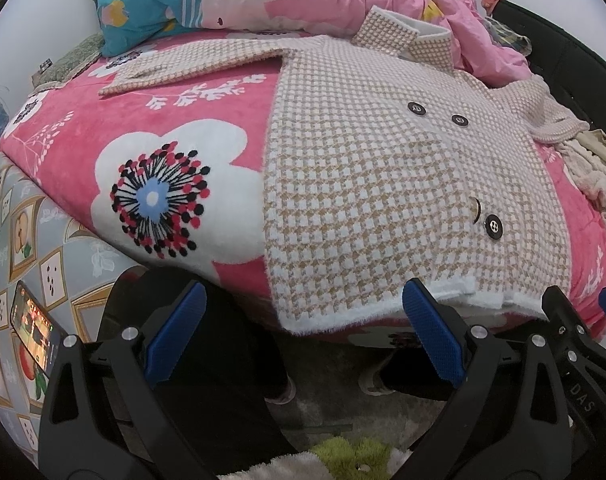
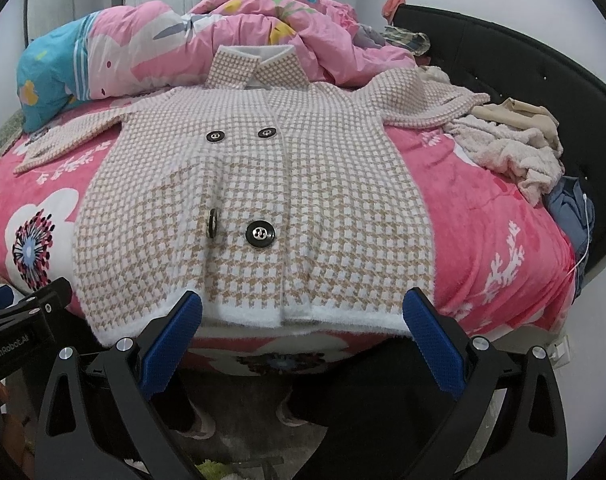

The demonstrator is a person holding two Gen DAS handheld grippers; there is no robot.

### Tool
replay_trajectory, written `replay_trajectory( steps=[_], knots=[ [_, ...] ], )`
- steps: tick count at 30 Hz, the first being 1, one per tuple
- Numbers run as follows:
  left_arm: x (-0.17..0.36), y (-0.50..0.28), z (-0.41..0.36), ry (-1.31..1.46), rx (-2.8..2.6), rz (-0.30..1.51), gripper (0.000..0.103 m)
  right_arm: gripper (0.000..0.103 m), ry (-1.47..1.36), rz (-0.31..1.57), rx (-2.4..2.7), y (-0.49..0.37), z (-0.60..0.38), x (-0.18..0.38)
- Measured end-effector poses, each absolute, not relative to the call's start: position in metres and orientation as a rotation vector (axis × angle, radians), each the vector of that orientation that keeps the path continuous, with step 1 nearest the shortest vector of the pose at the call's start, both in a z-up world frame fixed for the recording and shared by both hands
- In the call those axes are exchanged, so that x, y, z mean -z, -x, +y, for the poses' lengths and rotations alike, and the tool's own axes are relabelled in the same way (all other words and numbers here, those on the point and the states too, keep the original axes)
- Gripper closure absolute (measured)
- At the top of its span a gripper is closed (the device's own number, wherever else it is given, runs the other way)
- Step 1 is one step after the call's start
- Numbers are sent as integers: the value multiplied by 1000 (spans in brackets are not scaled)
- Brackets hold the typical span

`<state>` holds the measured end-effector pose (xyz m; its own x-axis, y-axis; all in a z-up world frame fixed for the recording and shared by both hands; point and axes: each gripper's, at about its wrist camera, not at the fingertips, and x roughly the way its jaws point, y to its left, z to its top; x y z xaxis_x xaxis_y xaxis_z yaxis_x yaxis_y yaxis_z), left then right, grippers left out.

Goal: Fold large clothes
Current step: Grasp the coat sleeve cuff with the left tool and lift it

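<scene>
A bed (image 2: 503, 216) in a pink flowered cover is filling both views, and a rumpled pink quilt (image 2: 263, 32) is lying heaped along its far edge, with a blue pillow (image 1: 143, 4) sitting toward the far left corner. A checked coat (image 2: 255, 184) is lying flat and face up on the middle of the bed, its white hem hanging just over the near edge, its collar resting against the quilt, and its sleeves stretching out toward the left and right edges. A pile of pale clothes (image 2: 515, 148) is sitting near the right edge, beside the black headboard (image 2: 503, 60). Four black buttons (image 2: 259, 233) are showing down the coat's front. The left claw (image 1: 303, 336) is hovering just off the near edge by the hem's left part, its blue pads spread wide and gripping nothing. The right claw (image 2: 303, 336) is hovering likewise before the hem's middle, wide apart and empty. A phone (image 1: 33, 328) is glowing on the patterned sheet below the bed's left corner.
</scene>
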<state>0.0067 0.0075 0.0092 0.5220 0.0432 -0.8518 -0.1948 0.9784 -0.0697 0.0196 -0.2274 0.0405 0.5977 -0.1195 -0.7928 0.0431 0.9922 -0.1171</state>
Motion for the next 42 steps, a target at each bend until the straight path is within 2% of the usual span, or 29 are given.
replay_trajectory(
  steps=[13,21,29,33,42],
  knots=[
    [-9,-28,10,163,-153,1014,8,5,75,936,44,-41,-223,-37],
    [0,-72,37,174,-197,1010,8,5,122,865,-10,-82,-212,-41],
    [-5,-150,101,153,-291,947,8,5,196,784,-197,-167,-172,-52],
    [-6,-180,145,244,-255,839,8,5,164,796,-339,-217,-146,-46],
    [23,-259,268,408,-454,827,8,5,116,939,-402,-289,-108,9]
  ],
)
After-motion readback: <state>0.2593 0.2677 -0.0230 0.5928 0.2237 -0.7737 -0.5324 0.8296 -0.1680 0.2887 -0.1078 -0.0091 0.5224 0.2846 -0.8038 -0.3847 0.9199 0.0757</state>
